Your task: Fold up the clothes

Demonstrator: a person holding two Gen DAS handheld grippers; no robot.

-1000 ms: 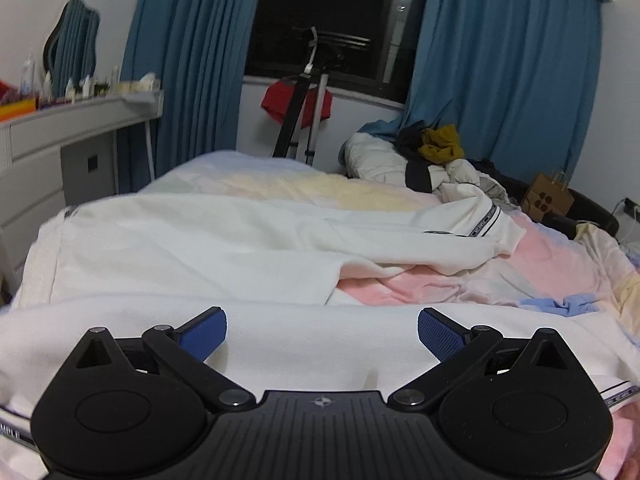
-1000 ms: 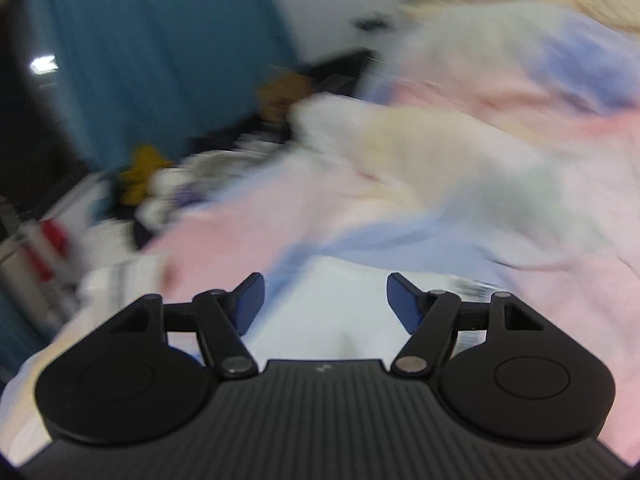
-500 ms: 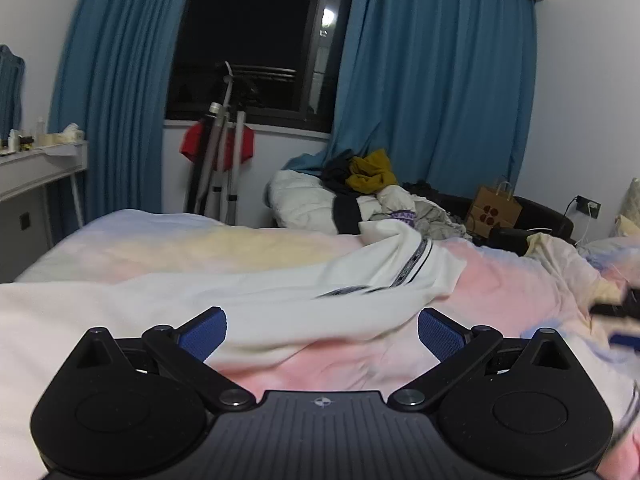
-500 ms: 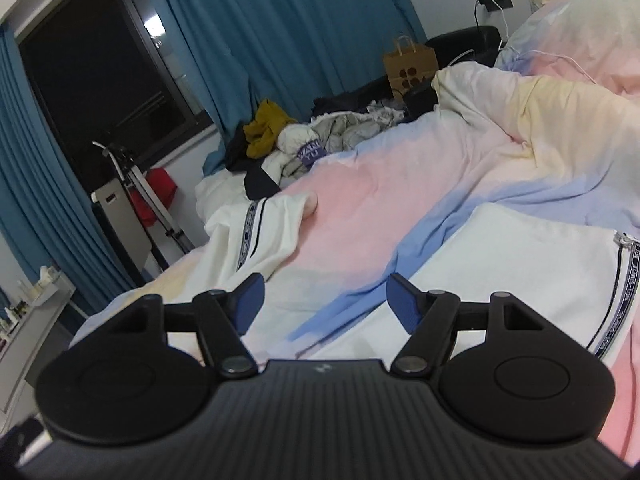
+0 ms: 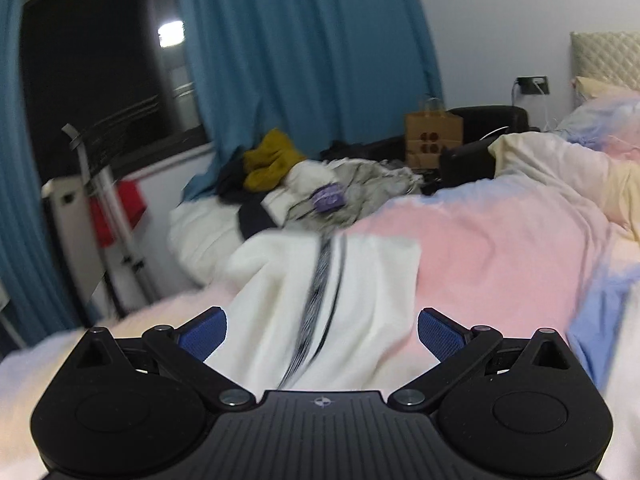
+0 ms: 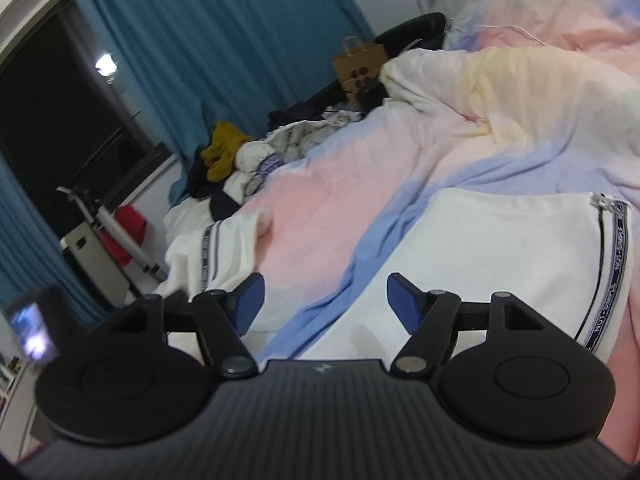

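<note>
Only fragments read on the white garment's [image 6: 500,248] dark lettered tape [image 6: 618,276]; the letters are too blurred to spell out. One garment lies spread over the pastel bed [image 6: 320,208]. Two tools hover above it: left hand-held gripper [image 5: 322,330] and right hand-held gripper [image 6: 325,296], both spread wide, holding nothing.

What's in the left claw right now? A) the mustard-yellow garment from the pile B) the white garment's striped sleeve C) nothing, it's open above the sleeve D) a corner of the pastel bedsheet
C: the left claw is wide open with its blue pads apart, and the white garment's striped sleeve lies on the bed between and beyond them, ungripped.
</note>
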